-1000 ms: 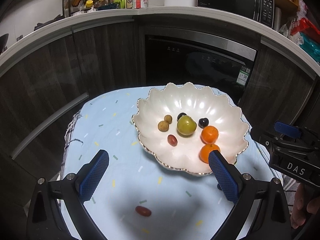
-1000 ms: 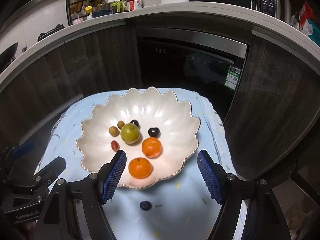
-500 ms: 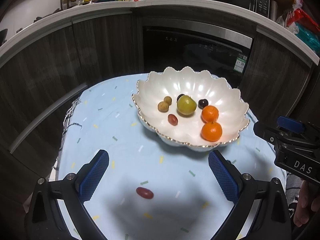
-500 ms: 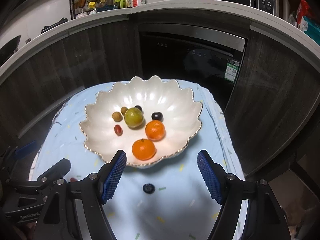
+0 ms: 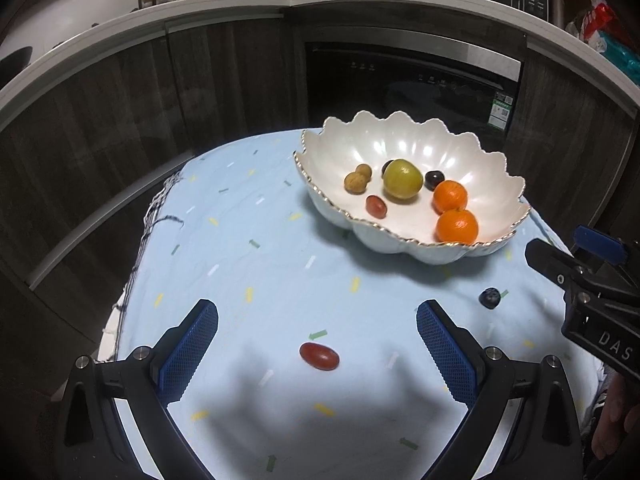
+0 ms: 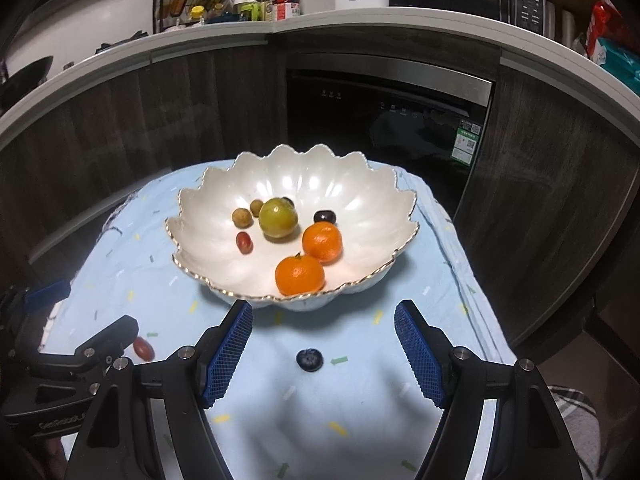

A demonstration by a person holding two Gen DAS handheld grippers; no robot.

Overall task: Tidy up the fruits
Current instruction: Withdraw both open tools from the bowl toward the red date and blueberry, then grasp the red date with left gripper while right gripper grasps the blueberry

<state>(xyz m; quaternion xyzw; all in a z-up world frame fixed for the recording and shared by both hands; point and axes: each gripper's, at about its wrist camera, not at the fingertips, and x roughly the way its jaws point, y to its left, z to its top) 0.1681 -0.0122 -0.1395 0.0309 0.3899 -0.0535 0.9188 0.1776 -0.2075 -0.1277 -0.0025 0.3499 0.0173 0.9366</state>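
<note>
On the blue cloth near the scalloped bowl [image 6: 400, 216]: grape tomato [image 5: 319, 356] between wide-open, empty left gripper [image 5: 318, 354]; blueberry [image 6: 309, 359] before equally agape right gripper [image 6: 323, 354]; light, soft, rollable, best pinched gently across middles

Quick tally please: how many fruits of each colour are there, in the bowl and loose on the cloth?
Orange: 2
Yellow-green: 1
Tan-brown: 2
Red, one in the bowl, one on the cloth: 2
Dark, two in the bowl, one on the cloth: 3
Total: 10

Cloth-covered table [image 5: 248, 264]: bowl [image 5: 404, 148], tomato [image 5: 319, 356], blueberry [image 5: 489, 298]
</note>
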